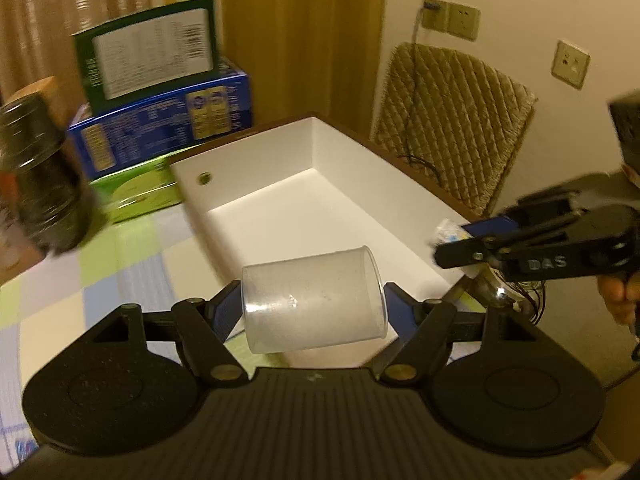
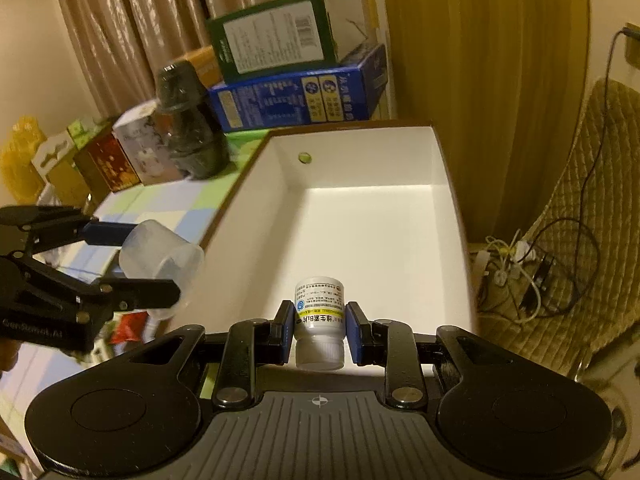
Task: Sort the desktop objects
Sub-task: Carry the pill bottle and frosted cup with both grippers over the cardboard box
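Scanning left to right: dark round jar (image 1: 38,172) at the left edge of the left wrist view is motion-blurred and cut off by the frame, label unreadable; in the right wrist view the same jar (image 2: 188,120) stands on the checked pastel tablecloth (image 2: 160,204), still smeared. Behind it a row of small boxes (image 2: 100,156), print too blurred to read. Stacked cartons next: green carton with white label (image 1: 150,50) on top of a blue carton (image 1: 168,124), flat lime-green box (image 1: 136,192) below, partly hidden by the tray wall.

Left gripper (image 1: 314,308) is clamped on a frosted translucent plastic cup (image 1: 316,300), cup lying sideways between the blue pads, held over the near left rim of the white rectangular tray with brown outer edge (image 1: 256,168). Cup's lower edge hides the tray corner.

Right gripper (image 2: 319,332) is clamped on a small white pill bottle with yellow-banded label (image 2: 320,320), cap toward the camera, over the near end of the tray (image 2: 448,216). From the left wrist view that gripper (image 1: 452,246) is side-on; bottle mostly hidden, only a white scrap visible.

Far right: quilted olive chair back (image 1: 452,128), tangle of cables (image 2: 524,272) on the seat, wall sockets (image 1: 452,18).
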Demonstrator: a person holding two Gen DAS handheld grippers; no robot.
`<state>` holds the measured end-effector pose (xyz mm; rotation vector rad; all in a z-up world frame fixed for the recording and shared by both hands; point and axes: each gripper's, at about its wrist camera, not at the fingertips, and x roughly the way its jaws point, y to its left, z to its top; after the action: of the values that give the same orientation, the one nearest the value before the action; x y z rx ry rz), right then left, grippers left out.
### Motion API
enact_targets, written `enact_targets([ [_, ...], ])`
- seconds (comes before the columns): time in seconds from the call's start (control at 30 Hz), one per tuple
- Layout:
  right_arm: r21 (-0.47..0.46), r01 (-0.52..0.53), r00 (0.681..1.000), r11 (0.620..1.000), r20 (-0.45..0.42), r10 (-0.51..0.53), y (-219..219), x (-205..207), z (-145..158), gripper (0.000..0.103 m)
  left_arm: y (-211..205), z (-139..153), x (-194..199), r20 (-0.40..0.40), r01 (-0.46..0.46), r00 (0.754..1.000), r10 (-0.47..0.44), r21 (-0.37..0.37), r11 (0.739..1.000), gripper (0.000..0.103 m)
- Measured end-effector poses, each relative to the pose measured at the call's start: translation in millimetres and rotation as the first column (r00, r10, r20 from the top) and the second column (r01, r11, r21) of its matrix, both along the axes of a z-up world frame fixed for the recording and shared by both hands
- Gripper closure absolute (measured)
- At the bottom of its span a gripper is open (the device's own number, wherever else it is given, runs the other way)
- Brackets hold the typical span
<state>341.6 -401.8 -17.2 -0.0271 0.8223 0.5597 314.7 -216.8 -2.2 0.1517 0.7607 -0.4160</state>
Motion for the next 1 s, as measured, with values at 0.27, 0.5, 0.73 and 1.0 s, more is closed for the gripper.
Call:
enact_targets([
  [0.27,-0.114,-0.124,0.991,0.986,-0.059,0.118,-1.0,52.2,-28.5,0.078,-24.4,-33.4,55.5,-0.108,0.036,0.994,-0.03,0.049,0.998,0.031],
  [0.5,-0.183,-0.2,0.977,0.962,-0.111,0.182,3.3,67.7,-52.2,0.078,-41.3,-59.4,82.6,-0.183,0.071,0.982,-0.049,0.121,0.99,0.031],
  [0.73,-0.236,-0.258,0.964,0.937,-0.132,0.232,9.5,75.9,-64.8,0.078,-53.0,-77.7,97.6,-0.232,0.097,0.971,-0.056,0.17,0.981,0.031],
  [1.0,-0.242,-0.276,0.958,0.93,-0.144,0.247,11.1,82.6,-68.7,0.078,-56.7,-80.7,103.5,-0.238,0.1,0.97,-0.053,0.189,0.977,0.031],
])
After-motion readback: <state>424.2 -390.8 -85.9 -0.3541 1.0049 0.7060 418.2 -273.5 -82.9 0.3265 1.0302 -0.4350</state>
